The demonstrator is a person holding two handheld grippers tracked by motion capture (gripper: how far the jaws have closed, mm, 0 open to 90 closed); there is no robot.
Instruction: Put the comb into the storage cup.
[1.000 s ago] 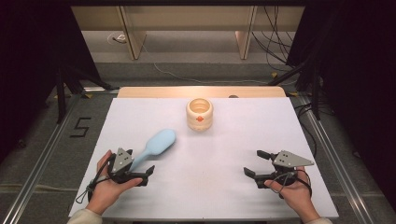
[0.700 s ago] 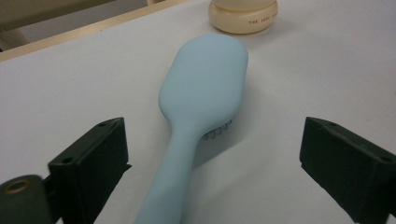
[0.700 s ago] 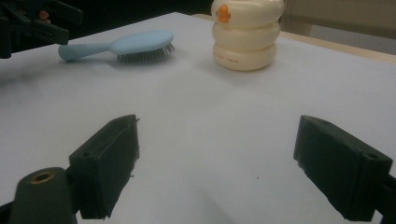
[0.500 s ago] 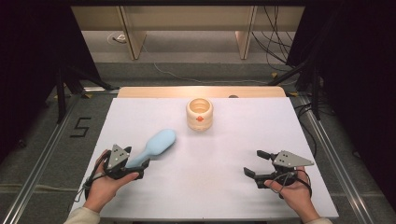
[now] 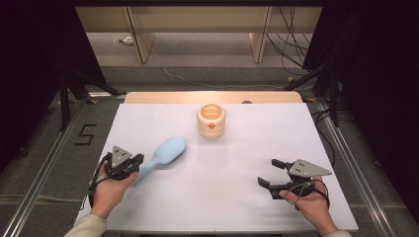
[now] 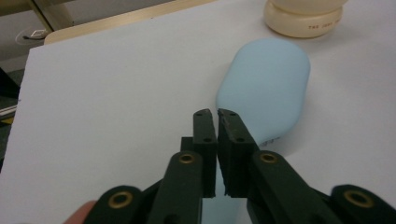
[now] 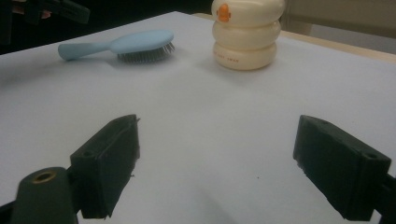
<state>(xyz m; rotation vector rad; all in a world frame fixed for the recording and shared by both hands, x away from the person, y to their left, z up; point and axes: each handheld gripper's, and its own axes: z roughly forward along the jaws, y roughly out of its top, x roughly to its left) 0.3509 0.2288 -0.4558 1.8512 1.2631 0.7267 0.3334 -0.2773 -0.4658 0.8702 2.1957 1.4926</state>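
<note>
A light blue hairbrush [image 5: 168, 150] lies bristles down on the white table, its handle pointing toward my left gripper [image 5: 138, 159]. In the left gripper view the jaws [image 6: 217, 114] have just been closing and now stand together with only a sliver between them. The brush [image 6: 266, 79] sits just past and under them, with no part of it seen between the pads. The right gripper view shows the brush [image 7: 140, 42] flat on the table with its handle end free. My right gripper [image 5: 267, 172] rests at the front right, open [image 7: 215, 158] and empty.
A cream, ribbed cup [image 5: 211, 120] with an orange mark stands at the middle back of the white table top [image 5: 296, 133]. A wooden strip [image 5: 163, 97] borders the far edge. Dark stands and cables flank both sides on the floor.
The left gripper's jaws went from wide open to shut, and the hand drew slightly back along the brush handle. The brush, cup and right gripper have not moved.
</note>
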